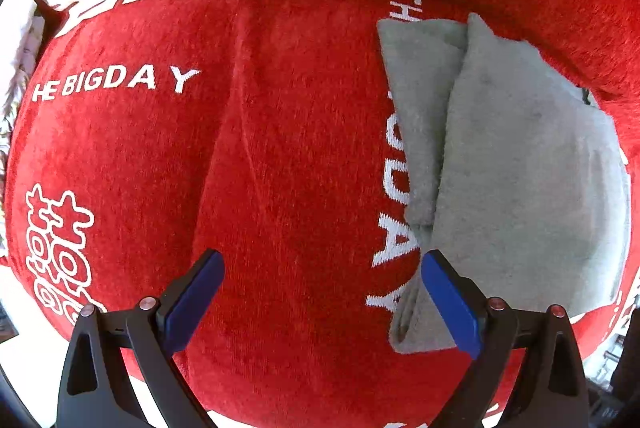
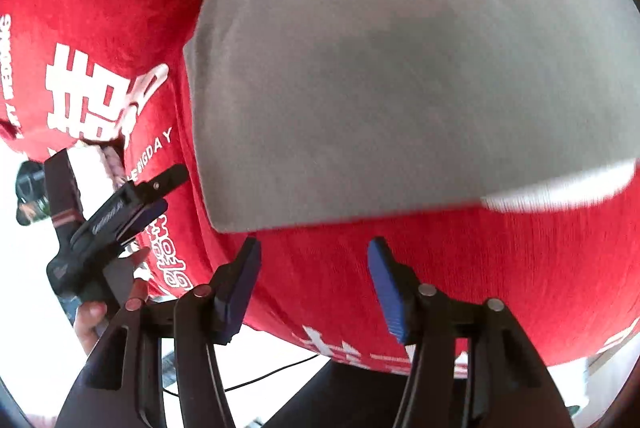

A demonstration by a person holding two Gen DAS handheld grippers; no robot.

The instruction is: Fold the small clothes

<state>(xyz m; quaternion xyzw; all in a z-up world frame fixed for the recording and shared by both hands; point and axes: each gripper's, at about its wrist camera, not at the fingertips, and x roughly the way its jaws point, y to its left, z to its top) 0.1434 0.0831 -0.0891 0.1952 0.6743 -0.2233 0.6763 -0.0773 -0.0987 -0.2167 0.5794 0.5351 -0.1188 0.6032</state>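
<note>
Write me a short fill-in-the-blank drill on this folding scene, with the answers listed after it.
1. The folded garment lying on the cloth is ____ in colour.
2. The cloth under it is ____ with white lettering.
3. The left hand-held gripper is open and holds ____.
4. The pads on the fingers of the right hand-held gripper are ____.

Missing words: grey; red; nothing; blue

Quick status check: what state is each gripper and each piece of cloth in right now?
Left gripper: open, empty, over the red cloth.
Right gripper: open, empty.
Grey fabric garment: folded, lying on the red cloth.
Red plush cloth with white lettering: spread out, slightly creased.
</note>
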